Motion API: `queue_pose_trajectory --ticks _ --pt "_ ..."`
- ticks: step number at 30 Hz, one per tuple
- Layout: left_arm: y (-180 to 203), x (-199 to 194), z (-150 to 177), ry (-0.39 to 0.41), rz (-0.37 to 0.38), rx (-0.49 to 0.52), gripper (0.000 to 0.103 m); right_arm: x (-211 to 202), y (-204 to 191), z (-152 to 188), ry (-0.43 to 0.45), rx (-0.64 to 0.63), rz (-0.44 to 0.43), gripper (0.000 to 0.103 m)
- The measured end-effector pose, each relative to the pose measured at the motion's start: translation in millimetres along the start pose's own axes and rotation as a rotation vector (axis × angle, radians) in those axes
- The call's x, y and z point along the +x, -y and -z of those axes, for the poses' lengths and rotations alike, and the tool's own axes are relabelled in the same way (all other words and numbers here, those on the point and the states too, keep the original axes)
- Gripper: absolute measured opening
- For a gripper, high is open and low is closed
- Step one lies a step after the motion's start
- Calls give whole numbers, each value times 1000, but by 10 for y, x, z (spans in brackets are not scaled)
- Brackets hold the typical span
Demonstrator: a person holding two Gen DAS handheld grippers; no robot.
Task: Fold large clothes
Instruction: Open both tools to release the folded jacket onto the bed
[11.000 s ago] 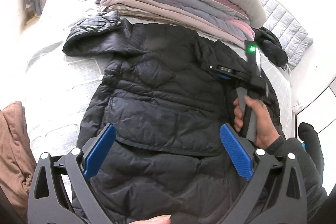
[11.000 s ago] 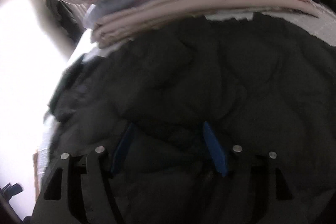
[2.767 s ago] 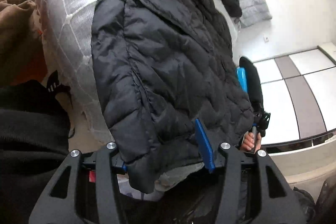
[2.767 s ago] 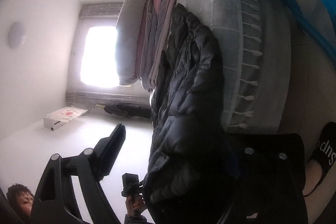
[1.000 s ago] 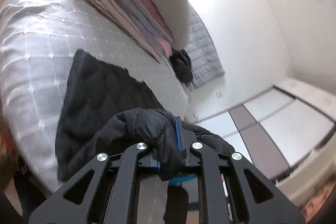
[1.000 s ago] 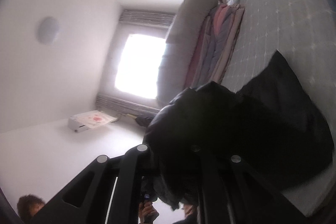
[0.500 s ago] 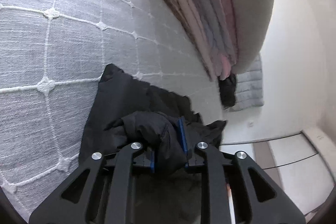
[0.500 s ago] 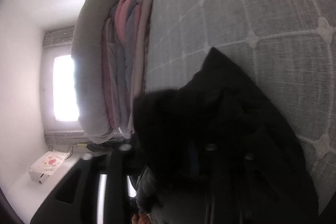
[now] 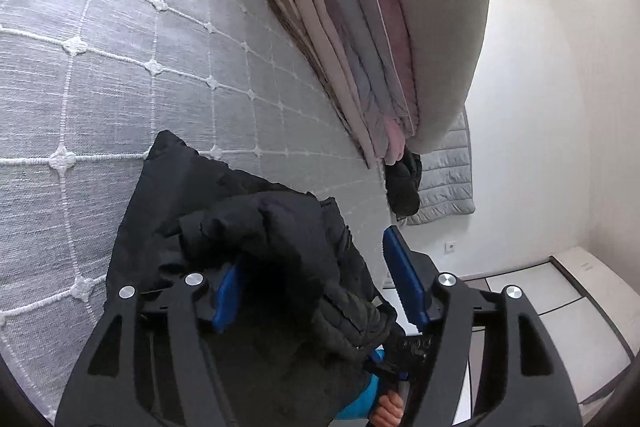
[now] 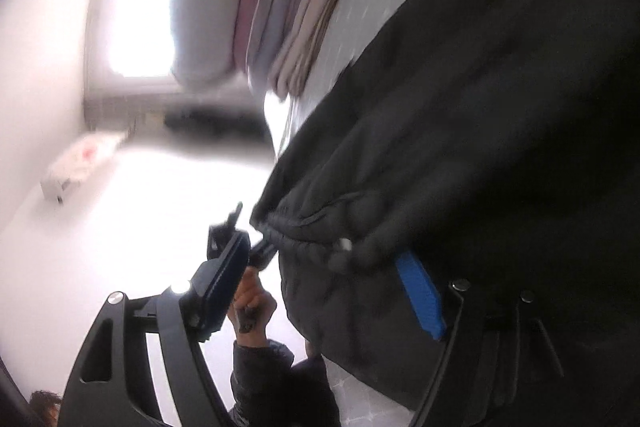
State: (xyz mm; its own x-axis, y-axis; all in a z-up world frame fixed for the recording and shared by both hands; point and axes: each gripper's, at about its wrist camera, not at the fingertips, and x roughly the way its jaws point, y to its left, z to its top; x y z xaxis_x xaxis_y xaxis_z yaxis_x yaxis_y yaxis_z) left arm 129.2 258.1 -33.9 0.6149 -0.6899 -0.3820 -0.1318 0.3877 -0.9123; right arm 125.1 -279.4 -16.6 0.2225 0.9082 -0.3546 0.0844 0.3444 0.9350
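Observation:
The black quilted jacket lies folded over on the grey bedspread. My left gripper is open, its blue pads spread on either side of the jacket's bunched edge. In the blurred right wrist view the jacket fills the right side. My right gripper is open with the jacket's hem lying between its jaws. The other hand and its gripper handle show behind the hem in the right wrist view.
A tall stack of folded quilts and blankets lies along the far side of the bed. A small dark garment and a grey quilted pad lie past the stack. White wall and floor lie beyond the bed edge.
Both grippers have opened and let go of the jacket, which was clamped half a second ago. The jacket now rests on the bed. The right wrist view has swung and blurred.

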Motion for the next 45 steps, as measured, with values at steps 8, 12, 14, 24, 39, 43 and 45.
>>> queue_pose_trajectory --ticks 8,12,14,24,39,43,45 --pt "44 -167 -36 39 -46 47 63 435 -254 -882 111 17 -56 77" --pt "157 -206 5 48 -49 99 64 479 -77 -1052 166 83 30 77" --pt "262 -175 73 38 -32 137 66 346 -264 -887 192 -45 85 77" --pt "457 287 459 41 -143 383 67 -50 -468 -193 339 -572 944 89" --pt "505 545 414 82 -302 555 69 -254 -179 -170 375 -520 966 94" --pt "312 740 396 19 -351 535 73 -526 320 -226 386 -397 981 96" --pt "289 801 422 2 -344 548 73 -610 505 -251 404 -384 894 97"
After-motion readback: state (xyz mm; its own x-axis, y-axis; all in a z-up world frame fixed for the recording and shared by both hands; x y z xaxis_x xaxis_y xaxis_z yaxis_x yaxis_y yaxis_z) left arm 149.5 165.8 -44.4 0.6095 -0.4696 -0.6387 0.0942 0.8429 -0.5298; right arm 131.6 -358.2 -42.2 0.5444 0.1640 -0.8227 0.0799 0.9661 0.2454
